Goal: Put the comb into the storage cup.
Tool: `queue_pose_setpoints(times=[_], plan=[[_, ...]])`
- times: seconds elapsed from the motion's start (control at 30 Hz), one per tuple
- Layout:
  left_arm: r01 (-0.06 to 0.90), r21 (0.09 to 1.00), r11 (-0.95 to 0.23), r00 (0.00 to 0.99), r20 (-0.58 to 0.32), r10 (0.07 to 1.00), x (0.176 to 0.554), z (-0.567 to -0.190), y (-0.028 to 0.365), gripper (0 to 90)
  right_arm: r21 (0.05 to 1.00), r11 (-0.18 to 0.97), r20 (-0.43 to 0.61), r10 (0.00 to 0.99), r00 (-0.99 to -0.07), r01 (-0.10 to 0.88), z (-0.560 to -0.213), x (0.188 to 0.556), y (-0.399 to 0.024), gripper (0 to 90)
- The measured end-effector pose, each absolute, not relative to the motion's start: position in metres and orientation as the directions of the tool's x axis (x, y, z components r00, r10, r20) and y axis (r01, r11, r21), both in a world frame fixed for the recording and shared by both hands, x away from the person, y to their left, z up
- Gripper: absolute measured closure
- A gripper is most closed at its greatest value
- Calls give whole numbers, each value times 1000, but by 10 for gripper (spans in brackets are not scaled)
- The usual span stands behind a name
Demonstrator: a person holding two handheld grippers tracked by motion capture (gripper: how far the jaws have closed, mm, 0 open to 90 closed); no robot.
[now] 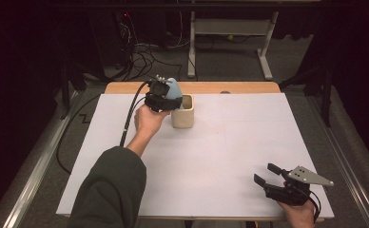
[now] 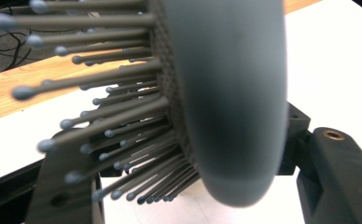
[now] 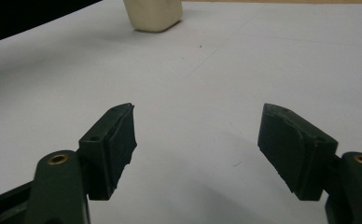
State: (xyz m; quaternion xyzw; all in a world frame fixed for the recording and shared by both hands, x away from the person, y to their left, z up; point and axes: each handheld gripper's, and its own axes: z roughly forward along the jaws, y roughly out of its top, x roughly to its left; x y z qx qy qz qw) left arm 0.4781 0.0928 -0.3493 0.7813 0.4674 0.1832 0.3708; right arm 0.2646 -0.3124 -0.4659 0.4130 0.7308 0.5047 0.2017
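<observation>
- Hairbrush (image 2: 230,93), grey-blue with a rounded back and ball-tipped bristles (image 2: 100,121), stands between the jaws of the left gripper (image 1: 166,92); in the left gripper view its head is close before the camera, bristles pointing to that view's left.
- Left gripper's jaws stand part-way apart, one on each flank of the brush head; whether the pads press on the brush cannot be told, as the contact faces are hidden behind the head and the bristles.
- In the high view the brush (image 1: 173,88) sits at the far left part of the white sheet (image 1: 230,142), just beside and partly over the rim of a cream cup (image 1: 183,114); whether it touches the cup cannot be told.
- Left hand (image 1: 149,121) grips the tool body from below, forearm in a dark green sleeve (image 1: 111,190), black cable (image 1: 130,114) trailing off to the left.
- Right gripper (image 1: 264,174) rests at the near right corner of the sheet, well apart from cup and brush.
- Right gripper's jaws stand wide apart with nothing between them; the right gripper view shows bare sheet under the pads (image 3: 123,140) and the cup's base (image 3: 153,16) far ahead.
</observation>
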Motion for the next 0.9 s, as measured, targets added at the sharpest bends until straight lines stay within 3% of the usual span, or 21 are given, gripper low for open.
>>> queue_pose_setpoints(times=[0.9], plan=[[571, 768, -292, 515, -58, 855, 467, -353, 102, 306, 904, 152, 119, 808, -577, 399, -466, 265, -312, 280]])
